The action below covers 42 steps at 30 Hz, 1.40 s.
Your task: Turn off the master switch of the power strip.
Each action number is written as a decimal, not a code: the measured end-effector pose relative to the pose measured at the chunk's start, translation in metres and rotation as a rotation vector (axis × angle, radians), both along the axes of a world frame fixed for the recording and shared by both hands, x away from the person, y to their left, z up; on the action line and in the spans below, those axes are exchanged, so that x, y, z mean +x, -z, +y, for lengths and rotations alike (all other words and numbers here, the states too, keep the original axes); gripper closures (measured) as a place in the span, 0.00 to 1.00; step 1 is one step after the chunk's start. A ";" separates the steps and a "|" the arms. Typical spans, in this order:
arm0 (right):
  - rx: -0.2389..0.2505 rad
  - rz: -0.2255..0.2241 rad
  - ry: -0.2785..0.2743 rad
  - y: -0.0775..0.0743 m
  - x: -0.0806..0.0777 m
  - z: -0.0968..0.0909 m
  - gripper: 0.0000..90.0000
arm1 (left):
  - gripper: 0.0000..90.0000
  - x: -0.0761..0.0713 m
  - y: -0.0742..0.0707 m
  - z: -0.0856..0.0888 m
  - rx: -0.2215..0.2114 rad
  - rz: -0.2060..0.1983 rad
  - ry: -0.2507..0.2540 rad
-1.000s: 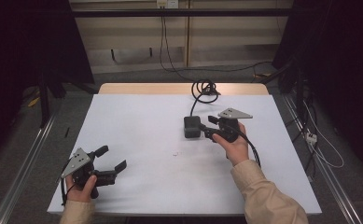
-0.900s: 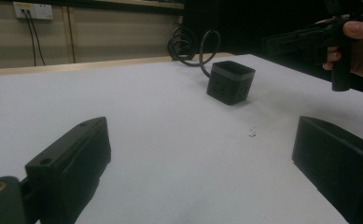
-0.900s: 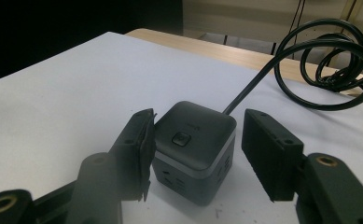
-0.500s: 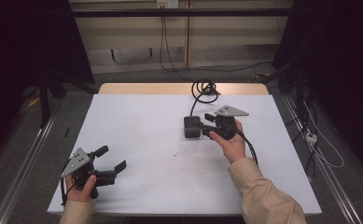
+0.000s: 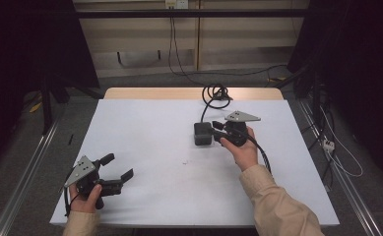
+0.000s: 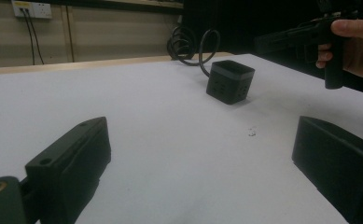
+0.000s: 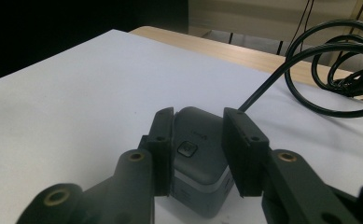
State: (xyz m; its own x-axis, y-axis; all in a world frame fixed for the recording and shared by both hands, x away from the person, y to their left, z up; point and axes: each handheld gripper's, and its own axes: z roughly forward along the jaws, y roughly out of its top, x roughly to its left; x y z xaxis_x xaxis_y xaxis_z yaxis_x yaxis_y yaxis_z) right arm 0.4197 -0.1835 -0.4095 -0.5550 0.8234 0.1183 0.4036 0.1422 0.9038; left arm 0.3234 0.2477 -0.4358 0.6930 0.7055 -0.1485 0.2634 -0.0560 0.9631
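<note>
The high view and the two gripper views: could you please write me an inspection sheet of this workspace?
Surface: white table top, flat, with a wooden strip along the far edge.
Job's things: dark grey cube-shaped power block, right of centre.
Clutter: small speck near the centre.
Tools: left tool open, nothing between its jaws, near the left corner; right tool has just been closing its jaws, pads now at the block's sides.
Cables: thick black cable runs from the block and coils at the far edge.
Surroundings: wall socket, loose floor cables.

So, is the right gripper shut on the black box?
Shut on it: the right gripper has just closed, both pads against the black box.
</note>
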 end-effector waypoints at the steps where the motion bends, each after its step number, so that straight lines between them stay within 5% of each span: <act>1: 0.004 0.004 0.001 0.000 0.000 0.000 0.74 | 0.05 0.000 0.000 0.000 0.000 0.000 0.000; 42: 0.025 0.026 -0.013 0.007 0.014 0.004 0.89 | 0.05 0.000 0.000 0.000 0.000 0.000 0.003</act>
State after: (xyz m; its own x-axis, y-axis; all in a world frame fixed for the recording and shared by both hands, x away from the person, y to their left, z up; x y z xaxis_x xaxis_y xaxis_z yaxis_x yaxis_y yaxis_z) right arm 0.4336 -0.1795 -0.4161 -0.5618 0.8129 0.1535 0.4253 0.1246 0.8964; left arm 0.3234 0.2478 -0.4358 0.6950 0.7035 -0.1488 0.2634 -0.0566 0.9630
